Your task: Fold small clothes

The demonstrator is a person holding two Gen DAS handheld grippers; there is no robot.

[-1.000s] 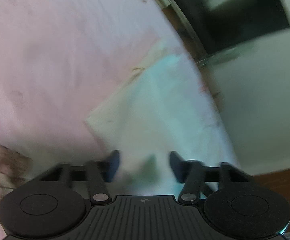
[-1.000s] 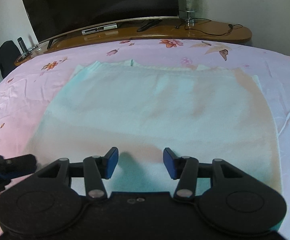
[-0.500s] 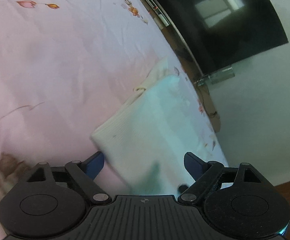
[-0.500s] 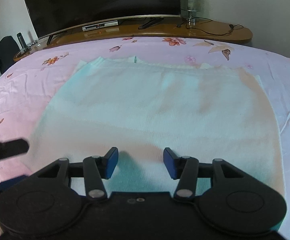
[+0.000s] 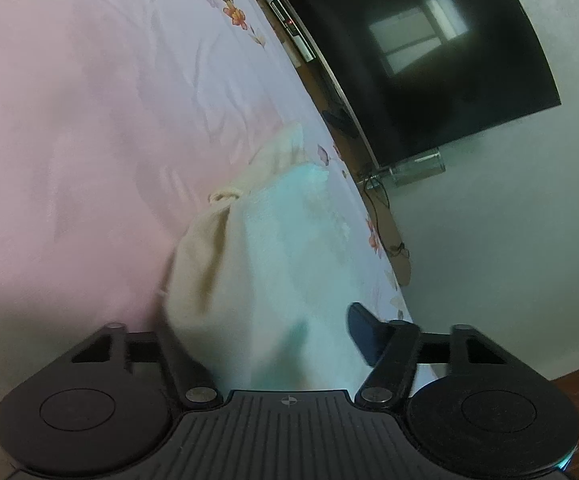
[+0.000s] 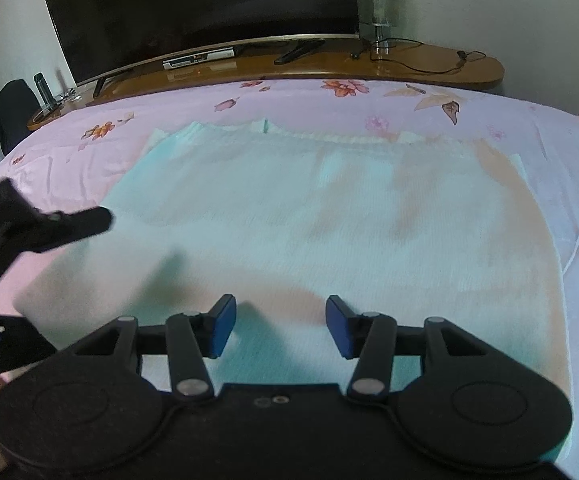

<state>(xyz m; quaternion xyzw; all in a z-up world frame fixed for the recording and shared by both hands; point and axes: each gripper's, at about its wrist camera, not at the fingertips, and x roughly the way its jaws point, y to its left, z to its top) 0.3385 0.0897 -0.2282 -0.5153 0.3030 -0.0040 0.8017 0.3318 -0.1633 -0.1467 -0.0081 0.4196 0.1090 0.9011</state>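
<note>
A pale mint-and-cream knit garment (image 6: 329,216) lies spread flat on the pink floral bedsheet (image 6: 569,152). In the left wrist view its side edge (image 5: 225,272) is bunched and raised between the jaws of my left gripper (image 5: 269,324). The cloth drapes over and hides the left finger, while the right finger (image 5: 363,332) stands clear of it. These jaws are closing and are not pinching the cloth. The right wrist view shows one left-gripper finger (image 6: 85,222) at the garment's left side. My right gripper (image 6: 279,324) hovers open over the garment's near hem, holding nothing.
Beyond the bed's far edge runs a curved wooden shelf (image 6: 329,64) with a large dark TV (image 6: 201,4), a set-top box (image 6: 199,60), a glass stand (image 6: 377,4) and cables. A dark chair (image 6: 13,108) stands at the far left. Bare pink sheet (image 5: 69,120) lies left of the garment.
My left gripper spread its jaws wide, pushed in onto the garment's side edge, and has narrowed again; the edge now rides up over its left finger. The right gripper has stayed put.
</note>
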